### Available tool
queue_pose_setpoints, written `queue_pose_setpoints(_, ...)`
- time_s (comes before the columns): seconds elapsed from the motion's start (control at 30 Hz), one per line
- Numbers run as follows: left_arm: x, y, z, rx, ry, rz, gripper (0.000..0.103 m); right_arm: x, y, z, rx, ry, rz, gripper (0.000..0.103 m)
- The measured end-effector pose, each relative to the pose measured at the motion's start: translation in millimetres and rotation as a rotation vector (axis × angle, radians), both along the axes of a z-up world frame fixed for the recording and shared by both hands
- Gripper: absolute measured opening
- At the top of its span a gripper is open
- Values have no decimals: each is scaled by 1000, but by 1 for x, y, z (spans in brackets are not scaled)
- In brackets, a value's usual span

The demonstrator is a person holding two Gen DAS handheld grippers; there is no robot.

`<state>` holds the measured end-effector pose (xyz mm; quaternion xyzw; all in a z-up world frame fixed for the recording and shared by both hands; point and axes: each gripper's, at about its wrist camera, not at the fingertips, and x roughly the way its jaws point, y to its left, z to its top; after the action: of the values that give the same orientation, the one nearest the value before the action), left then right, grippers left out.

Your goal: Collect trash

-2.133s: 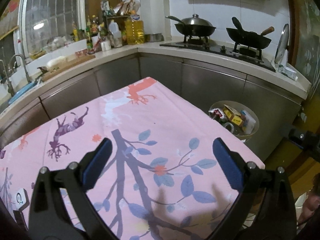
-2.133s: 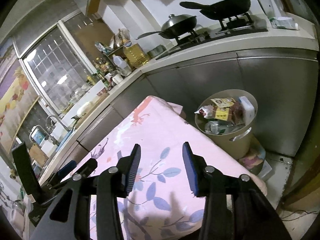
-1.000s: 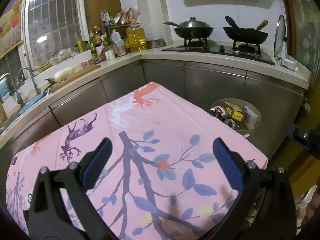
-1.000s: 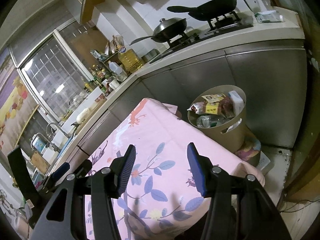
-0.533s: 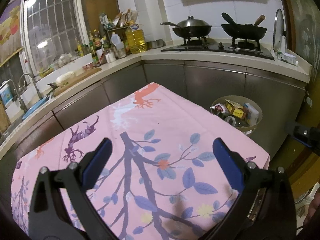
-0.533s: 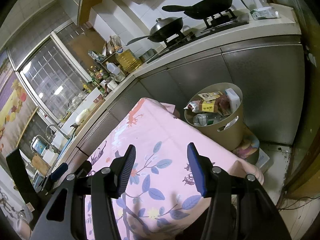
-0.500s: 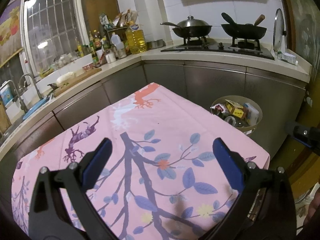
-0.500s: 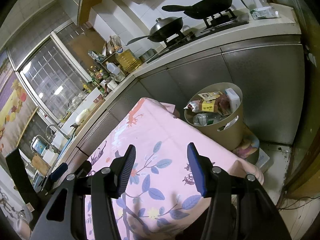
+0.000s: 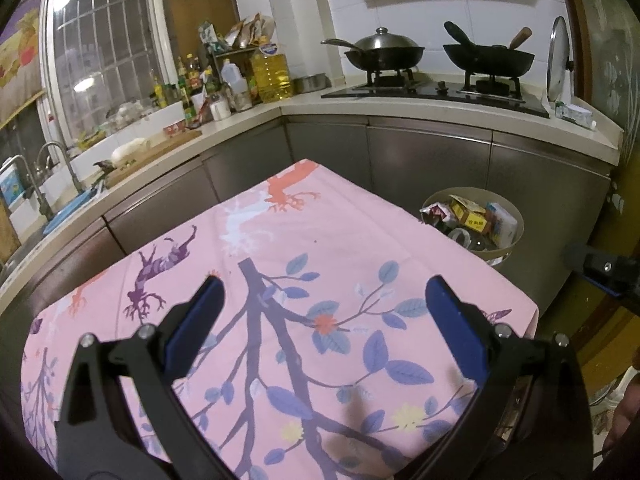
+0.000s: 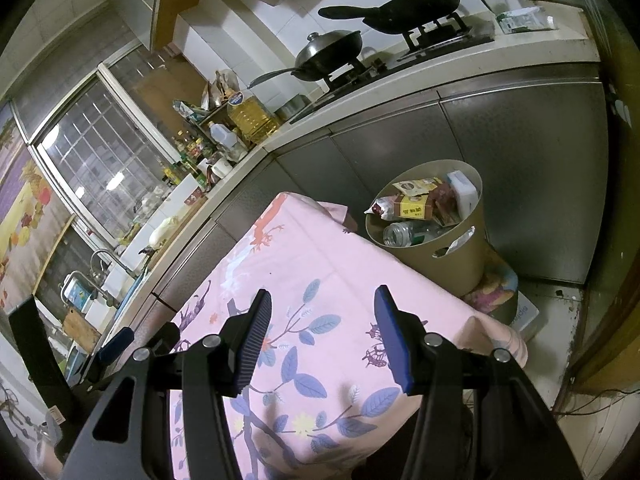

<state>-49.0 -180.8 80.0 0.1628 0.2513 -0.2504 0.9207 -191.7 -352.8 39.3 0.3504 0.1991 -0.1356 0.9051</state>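
Your left hand-held gripper [image 9: 320, 320] hangs released, jaws spread wide with nothing between them — only pink cloth below. Your right hand-held gripper [image 10: 320, 332] is released too, its gap narrower and just as empty. Both hover over the desk [image 9: 280, 232], its flowered cover bare of litter in either view, which likely explains why neither gripper carries anything. The trash sits off the desk: in the right of the left wrist frame, the bin [image 9: 516, 236] shows packed with cartons and wrappers, just beyond the desk's far corner. Look to the right wrist view, centre right, and you get more — the bin's whole tan wall with its handle slot, a clear bottle [image 10: 404, 232] lying inside, and a patterned mat [image 10: 492, 292] under it on the floor. The left view instead gives the desk's full width. By my read, collection looks essentially finished.
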Motion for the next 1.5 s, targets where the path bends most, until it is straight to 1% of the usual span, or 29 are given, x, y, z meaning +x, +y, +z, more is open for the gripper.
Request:
queue_pose_setpoints(0.77,-1,-1,-3,18,-13,5,97,4,5,-9,14,7,-7,51)
queue_pose_setpoints(1.2,0,3,-5,22,-8,5,97,4,6,-11,17,7,-4,51)
queue_pose_setpoints(1.33,2,10,-8,27,8,-4,97,4,5,-9,17,7,-4,51)
queue_pose_setpoints(1.5,5,14,-10,31,7,-16,97,4,6,-10,17,7,-4,51)
